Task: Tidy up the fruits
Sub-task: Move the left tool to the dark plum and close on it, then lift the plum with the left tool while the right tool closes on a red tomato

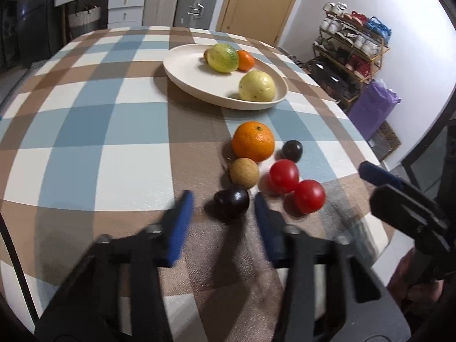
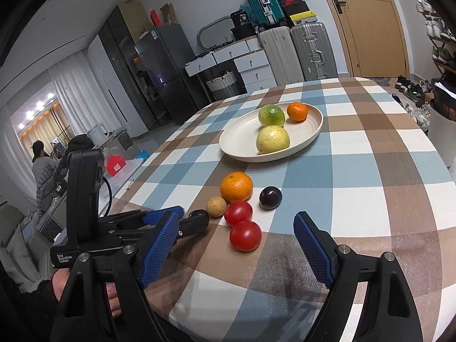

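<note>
Six loose fruits lie in a cluster on the checked blue, brown and white cloth of the bench (image 1: 99,131), low and right of centre in the left wrist view: a large round orange (image 1: 253,141), a small tan round fruit (image 1: 244,172), two glossy red tomatoes (image 1: 284,175) touching each other, a small dark plum (image 1: 292,150) to the right of the orange, and a nearer dark purple plum (image 1: 231,201). The left tongs (image 1: 222,198) stand apart around that nearer plum, their blurred blue pads (image 1: 182,216) clear of it. The right tongs (image 2: 235,218) are wide apart and empty, just short of the tomatoes. Above the cluster, a cream oval plate (image 1: 182,71) holds a green-yellow fruit (image 1: 223,57), a small orange mandarin (image 1: 245,60) and a pale yellow fruit (image 1: 257,86).
</note>
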### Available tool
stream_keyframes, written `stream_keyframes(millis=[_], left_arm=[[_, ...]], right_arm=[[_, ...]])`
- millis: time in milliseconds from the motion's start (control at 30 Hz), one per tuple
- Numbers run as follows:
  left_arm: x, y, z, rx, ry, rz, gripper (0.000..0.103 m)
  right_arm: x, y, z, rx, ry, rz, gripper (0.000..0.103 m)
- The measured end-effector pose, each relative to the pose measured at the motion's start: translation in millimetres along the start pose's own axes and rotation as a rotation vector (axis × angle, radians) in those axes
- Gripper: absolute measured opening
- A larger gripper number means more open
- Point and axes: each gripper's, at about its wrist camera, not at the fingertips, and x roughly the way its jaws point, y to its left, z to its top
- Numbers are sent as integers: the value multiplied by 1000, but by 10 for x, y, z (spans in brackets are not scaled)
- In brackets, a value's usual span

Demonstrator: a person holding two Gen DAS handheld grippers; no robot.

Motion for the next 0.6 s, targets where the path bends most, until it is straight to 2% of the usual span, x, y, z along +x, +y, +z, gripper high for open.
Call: stream_keyframes(millis=[33,233,600], left_arm=[[12,7,0,-5,14,-42,23],[0,15,-28,8,13,-65,23],[-153,9,-79,16,-27,-68,22]], right_arm=[[2,-2,-4,2,3,2,85],[54,0,-20,17,31,17,85],[120,79,-38,-1,60,22,85]])
